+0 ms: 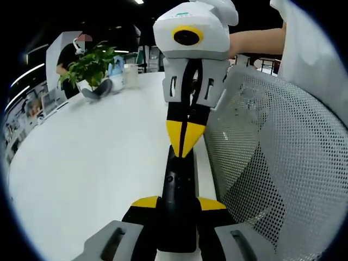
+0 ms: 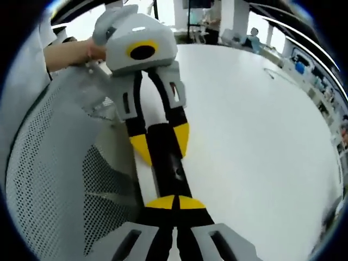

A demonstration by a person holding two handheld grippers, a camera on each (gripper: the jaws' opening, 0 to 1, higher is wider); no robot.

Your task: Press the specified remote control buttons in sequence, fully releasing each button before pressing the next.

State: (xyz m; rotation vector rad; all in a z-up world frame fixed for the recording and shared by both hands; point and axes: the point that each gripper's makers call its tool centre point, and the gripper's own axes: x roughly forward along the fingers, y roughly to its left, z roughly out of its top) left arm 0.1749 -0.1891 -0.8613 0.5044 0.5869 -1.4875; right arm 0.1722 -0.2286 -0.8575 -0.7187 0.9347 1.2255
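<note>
Left gripper (image 1: pixel 176 202) clamped around black remote (image 1: pixel 178 187), held between its fingers above the white worktop (image 1: pixel 98 163). Right gripper (image 2: pixel 175 202), fingers pinched together with nothing between them, tips pressing on the remote's face. Probably mid-press; buttons done or left impossible to tell.

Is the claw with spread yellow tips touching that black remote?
Touching. The right gripper view shows the left gripper clamping the remote control, yellow tips against both its sides.
</note>
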